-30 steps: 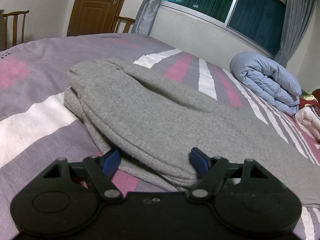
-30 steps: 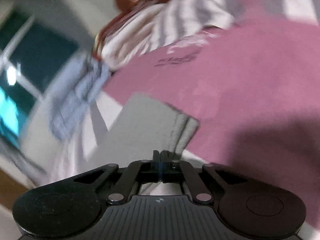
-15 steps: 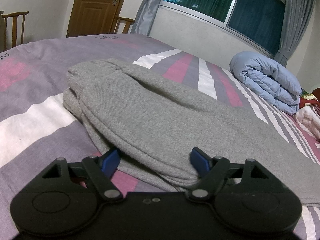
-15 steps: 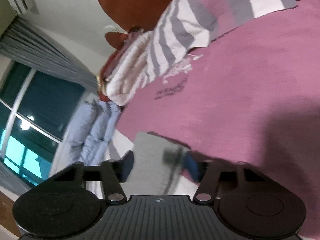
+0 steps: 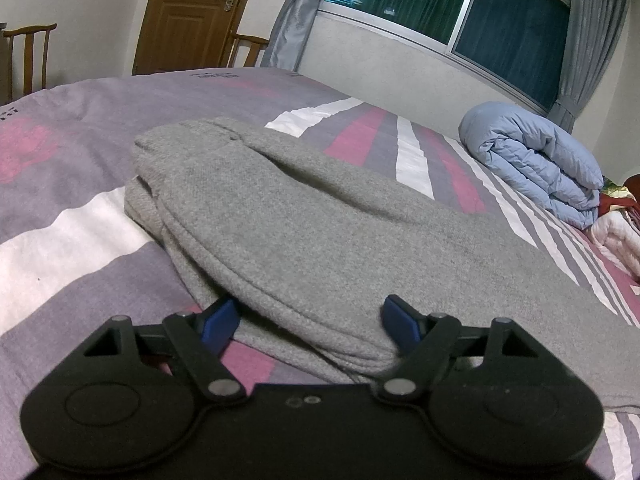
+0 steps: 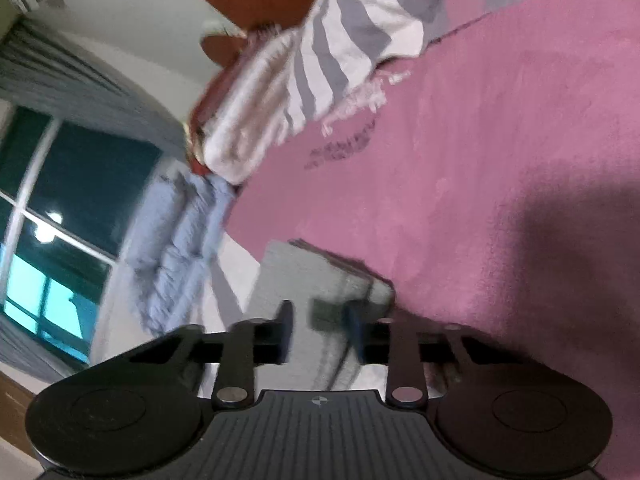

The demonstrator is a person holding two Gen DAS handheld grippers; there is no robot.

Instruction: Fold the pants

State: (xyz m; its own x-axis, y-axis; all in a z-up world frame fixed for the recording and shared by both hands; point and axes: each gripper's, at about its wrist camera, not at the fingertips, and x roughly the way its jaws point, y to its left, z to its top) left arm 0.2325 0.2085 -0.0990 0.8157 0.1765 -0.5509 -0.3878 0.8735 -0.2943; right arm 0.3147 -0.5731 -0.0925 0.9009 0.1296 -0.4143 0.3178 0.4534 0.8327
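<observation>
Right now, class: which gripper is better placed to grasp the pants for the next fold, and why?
Left. The left gripper is open and level, straddling the layered edge of the gray pants. The right gripper, open too, is tilted at the hem.

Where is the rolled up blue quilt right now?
In the left wrist view the blue quilt lies at the right, on the striped bed below the window, beyond the grey pants.

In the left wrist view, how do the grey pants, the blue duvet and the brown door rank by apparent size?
1. grey pants
2. blue duvet
3. brown door
The pants lie nearest the camera, so true sizes remain unsure.
</observation>
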